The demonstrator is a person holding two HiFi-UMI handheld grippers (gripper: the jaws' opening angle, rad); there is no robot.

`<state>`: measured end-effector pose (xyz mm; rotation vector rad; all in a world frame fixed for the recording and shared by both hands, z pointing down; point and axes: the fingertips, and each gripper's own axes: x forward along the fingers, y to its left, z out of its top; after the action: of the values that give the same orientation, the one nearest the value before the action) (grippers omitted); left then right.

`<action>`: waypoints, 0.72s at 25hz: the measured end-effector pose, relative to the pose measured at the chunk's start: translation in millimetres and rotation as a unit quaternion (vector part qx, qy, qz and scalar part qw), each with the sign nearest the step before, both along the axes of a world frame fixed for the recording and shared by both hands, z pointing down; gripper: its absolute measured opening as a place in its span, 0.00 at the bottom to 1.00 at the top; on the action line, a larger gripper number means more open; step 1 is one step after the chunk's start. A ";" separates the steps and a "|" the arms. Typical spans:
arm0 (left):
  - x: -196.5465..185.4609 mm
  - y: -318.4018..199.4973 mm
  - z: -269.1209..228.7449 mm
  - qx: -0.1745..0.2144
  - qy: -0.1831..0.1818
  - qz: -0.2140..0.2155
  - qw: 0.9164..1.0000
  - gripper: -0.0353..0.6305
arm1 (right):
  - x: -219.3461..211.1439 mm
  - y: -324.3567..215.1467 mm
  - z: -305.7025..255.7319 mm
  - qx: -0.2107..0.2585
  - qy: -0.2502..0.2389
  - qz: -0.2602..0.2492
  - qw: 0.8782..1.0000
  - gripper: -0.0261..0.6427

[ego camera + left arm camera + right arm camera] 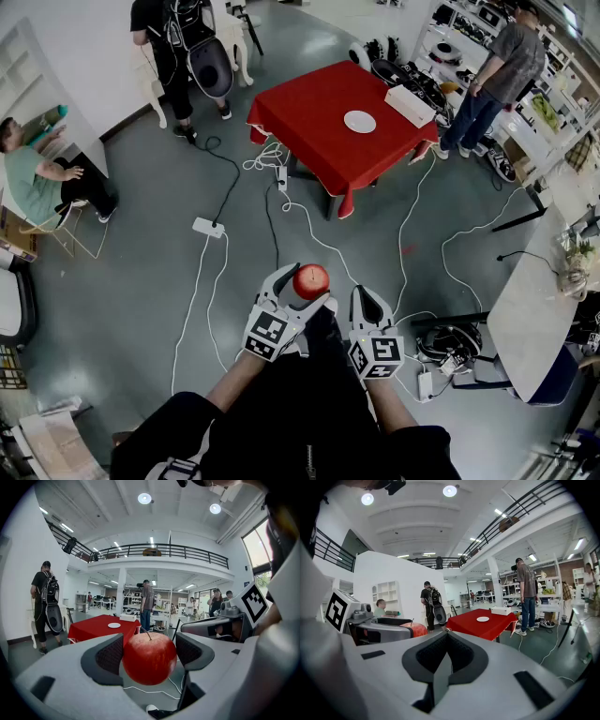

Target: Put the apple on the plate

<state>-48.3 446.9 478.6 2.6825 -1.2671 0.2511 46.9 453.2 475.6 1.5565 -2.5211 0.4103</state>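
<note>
head view, with the two gripper views. the left gripper (149, 652) is shown clamped on the apple (149, 658): the red fruit is pressed between the two dark ribbed pads (110, 656), one on each side, with its stem turned upward. the apple is thus held in the air above the grey floor (141, 281), just in front of the person's body, and is not on the plate. the right gripper (446, 657) is seen with its jaws brought together and nothing between them; it is held just beside the left gripper, on the apple's right, and both grippers are pointed slightly downward. a cube with square markers (266, 334) is carried on each gripper.

the plate (359, 121), white, round and bare, is laid near the middle of a table covered with a red cloth (309, 112). the table is placed well apart from the grippers, farther ahead across the floor. a white box (410, 103) is set on the same cloth, near the plate, towards the table's right edge.

white and black cables (281, 202) are trailed over the floor between the person and the table, and a white power strip (208, 227) is connected among them. three other people are included: one seated at the left (37, 183), one standing with a backpack beyond the table (178, 47), and one standing by shelves at the right (497, 80). a white counter (530, 300) is seen at the right edge.
</note>
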 end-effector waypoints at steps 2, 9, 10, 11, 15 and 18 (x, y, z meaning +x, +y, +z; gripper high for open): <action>0.1 -1.0 -2.1 0.003 0.001 -0.001 1.000 0.57 | -0.4 -0.9 -0.3 0.001 -0.001 -0.001 1.000 0.05; -7.9 0.7 -1.6 -0.001 -0.002 -0.003 1.000 0.57 | -4.8 -2.2 -6.4 0.022 -0.011 0.002 1.000 0.06; -9.0 0.6 -3.3 0.002 -0.001 -0.004 1.000 0.57 | -5.9 -2.1 -6.9 0.023 -0.009 0.002 1.000 0.06; -9.6 0.7 -4.4 0.003 -0.001 -0.004 1.000 0.57 | -6.8 -1.7 -7.2 0.023 -0.008 0.001 1.000 0.06; -9.1 1.4 -6.7 0.006 0.001 -0.005 1.000 0.57 | -8.9 1.3 -4.2 0.017 -0.003 -0.006 1.000 0.06; -8.6 2.5 -7.8 0.008 0.000 -0.003 1.000 0.57 | -10.9 2.4 -2.7 0.014 0.001 -0.011 1.000 0.06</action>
<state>-56.9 449.4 470.8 2.6916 -1.2821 0.2413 35.9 455.6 473.0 1.5378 -2.5502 0.3709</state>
